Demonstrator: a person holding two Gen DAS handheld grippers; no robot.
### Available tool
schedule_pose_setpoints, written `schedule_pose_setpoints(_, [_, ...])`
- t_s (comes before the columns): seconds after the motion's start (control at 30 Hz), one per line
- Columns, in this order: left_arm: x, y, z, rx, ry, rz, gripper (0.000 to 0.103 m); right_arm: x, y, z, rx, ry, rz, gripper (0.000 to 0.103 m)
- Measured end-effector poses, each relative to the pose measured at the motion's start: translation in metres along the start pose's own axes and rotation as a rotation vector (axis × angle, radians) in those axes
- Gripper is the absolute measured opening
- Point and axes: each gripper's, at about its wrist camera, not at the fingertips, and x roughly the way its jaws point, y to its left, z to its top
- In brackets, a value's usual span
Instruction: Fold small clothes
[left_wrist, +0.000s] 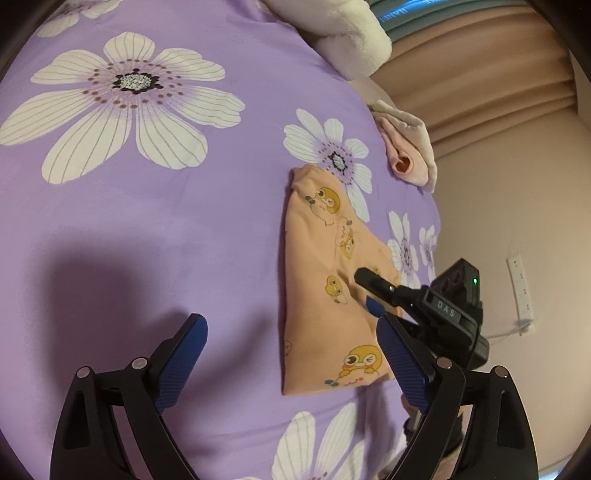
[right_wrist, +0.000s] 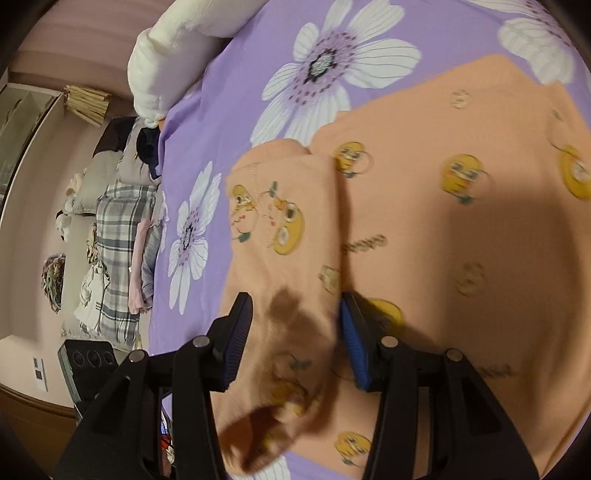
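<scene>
A small orange garment (left_wrist: 325, 266) printed with yellow cartoon chicks lies partly folded on the purple flowered bedsheet (left_wrist: 184, 229). My left gripper (left_wrist: 291, 343) is open and empty, low over the sheet just left of the garment's near corner. My right gripper (left_wrist: 364, 291) reaches in from the right over the garment's right edge. In the right wrist view the right gripper (right_wrist: 295, 325) is open, its blue-padded fingers (right_wrist: 351, 332) on either side of a raised fold of the garment (right_wrist: 461, 221), which drapes down between them.
A white plush blanket (left_wrist: 351, 37) lies at the bed's far edge, and a pink garment (left_wrist: 406, 155) sits near the right edge. Beside the bed in the right wrist view stand piles of clothes, including a plaid piece (right_wrist: 118, 236), and a black device (right_wrist: 88, 362).
</scene>
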Motion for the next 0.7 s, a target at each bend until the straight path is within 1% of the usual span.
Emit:
schedule_pose_setpoints(0.1, [0.0,0.001,0.0,-0.003,0.003,-0.007,0.092,0.007,0.005,0.003,-0.028,0.012,-0.012,0.045])
schedule_pose_setpoints(0.13, [0.002,0.001,0.0,-0.003,0.006,-0.006,0.092,0.009,0.006,0.003,-0.036,0.016,-0.005,0.038])
schedule_pose_setpoints(0.17, [0.003,0.001,0.0,-0.004,0.011,-0.007,0.092,0.012,0.007,0.003,-0.041,0.029,0.001,0.033])
schedule_pose_setpoints(0.27, [0.003,0.001,-0.001,-0.002,0.019,-0.01,0.092,0.018,0.009,0.0,-0.078,0.049,-0.001,0.031])
schedule_pose_setpoints(0.3, [0.004,0.001,-0.001,-0.003,0.022,-0.01,0.092,0.02,0.009,0.001,-0.083,0.052,-0.006,0.028])
schedule_pose_setpoints(0.37, [0.004,0.0,-0.001,-0.004,0.028,-0.01,0.092,0.022,0.005,0.003,-0.075,0.049,-0.014,0.012])
schedule_pose_setpoints(0.47, [0.002,-0.003,-0.002,0.004,0.027,-0.008,0.092,0.014,0.01,0.004,-0.102,0.014,-0.005,0.008])
schedule_pose_setpoints(0.53, [0.001,-0.004,-0.001,0.005,0.026,-0.008,0.092,0.001,0.017,0.003,-0.138,-0.038,0.026,0.008])
schedule_pose_setpoints(0.57, [0.0,-0.005,-0.001,0.008,0.023,-0.007,0.092,-0.004,0.02,0.003,-0.146,-0.055,0.029,0.008])
schedule_pose_setpoints(0.7, [0.001,-0.013,0.0,0.028,0.024,-0.002,0.092,-0.025,0.025,0.007,-0.181,-0.112,-0.003,0.008])
